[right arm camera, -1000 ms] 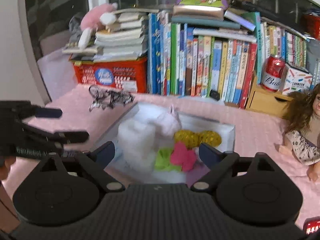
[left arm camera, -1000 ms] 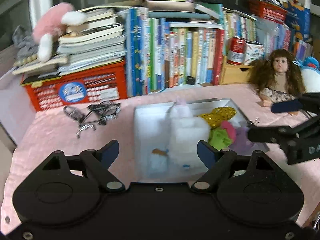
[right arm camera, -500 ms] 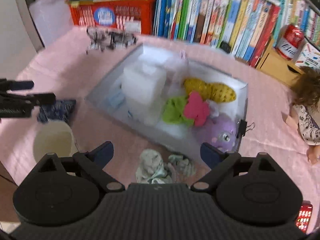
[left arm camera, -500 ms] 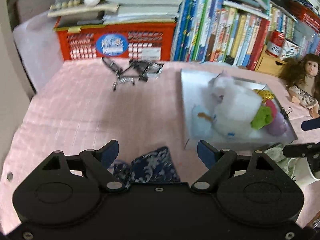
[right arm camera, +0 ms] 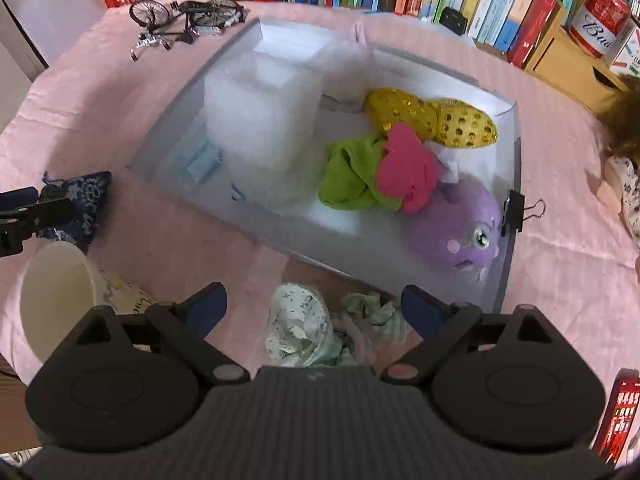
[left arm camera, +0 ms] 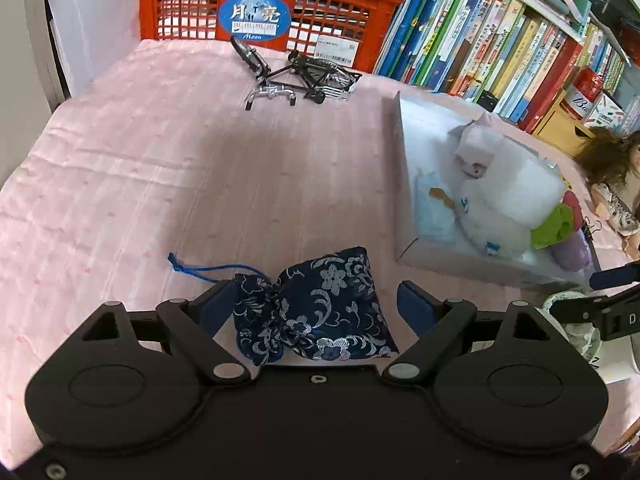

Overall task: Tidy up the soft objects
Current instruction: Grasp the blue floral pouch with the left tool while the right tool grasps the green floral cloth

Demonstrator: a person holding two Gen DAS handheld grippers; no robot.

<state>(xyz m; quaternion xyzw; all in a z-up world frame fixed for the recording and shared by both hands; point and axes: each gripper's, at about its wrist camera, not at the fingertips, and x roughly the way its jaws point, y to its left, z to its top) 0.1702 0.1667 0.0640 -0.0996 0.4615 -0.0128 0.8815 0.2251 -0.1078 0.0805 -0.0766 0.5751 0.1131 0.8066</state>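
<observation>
left gripper (left arm camera: 316,298) jaws opening, wide, straddling the navy drawstring pouch (left arm camera: 320,312); pads not pressing it yet; pouch lies on the pink cloth (left arm camera: 160,168), long axis abt 9-to-3 across the jaws, cord tail toward 10 o'clock; left hand clearly nearer it; grey tray (left arm camera: 404,200) sits at 2 o'clock from pouch; right gripper (right arm camera: 314,308) also open, empty, crumpled green-print cloth (right arm camera: 300,328) between its fingers, tray at 12 o'clock; count: 1 pouch, 1 loose cloth, 1 tray, 1 white cup (right arm camera: 52,300); in tray 1 purple plush (right arm camera: 460,232), 1 gold pouch (right arm camera: 432,118).
</observation>
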